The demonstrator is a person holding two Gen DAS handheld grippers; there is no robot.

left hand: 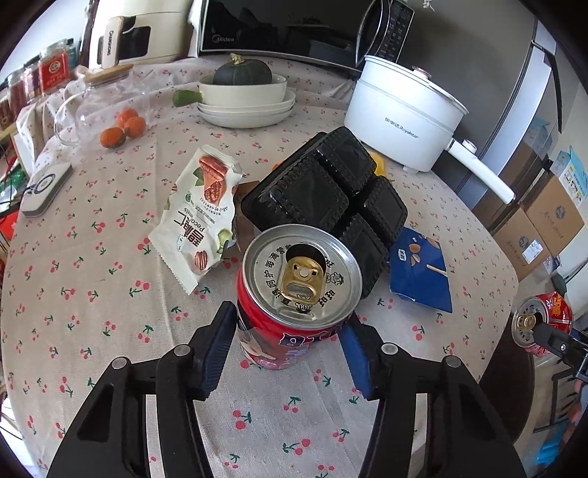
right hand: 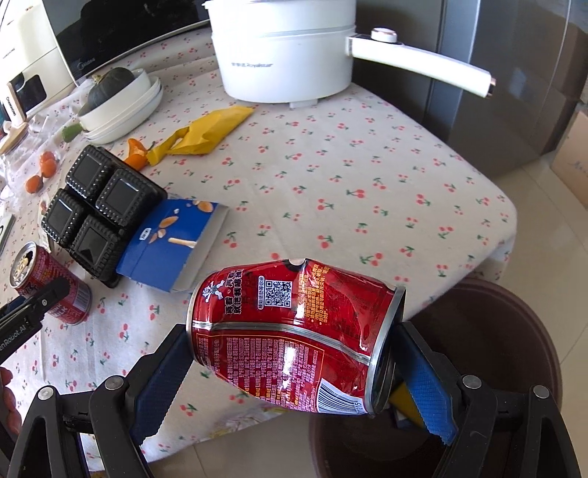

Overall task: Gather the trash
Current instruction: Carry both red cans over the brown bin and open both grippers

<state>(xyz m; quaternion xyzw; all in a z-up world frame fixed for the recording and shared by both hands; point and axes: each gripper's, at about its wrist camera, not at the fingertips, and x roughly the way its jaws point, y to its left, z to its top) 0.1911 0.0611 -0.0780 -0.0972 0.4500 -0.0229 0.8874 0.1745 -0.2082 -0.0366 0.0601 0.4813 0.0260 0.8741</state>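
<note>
An upright red can (left hand: 294, 301) stands on the cherry-print tablecloth (left hand: 92, 294) between the fingers of my left gripper (left hand: 290, 345). The blue pads sit at its sides; whether they press it I cannot tell. My right gripper (right hand: 297, 371) is shut on a dented red can (right hand: 294, 338), held sideways over a dark brown bin (right hand: 496, 367) beside the table's edge. Still on the table are a black plastic tray (left hand: 327, 198), a white pecan wrapper (left hand: 198, 217), a blue snack box (left hand: 419, 268), a yellow wrapper (right hand: 209, 128) and orange peel (right hand: 136, 152).
At the back stand a white electric pot (left hand: 404, 110), stacked bowls with a green squash (left hand: 244, 95), a glass jar with oranges (left hand: 110, 110) and a microwave (left hand: 279, 25). Cardboard boxes (left hand: 540, 220) lie on the floor to the right.
</note>
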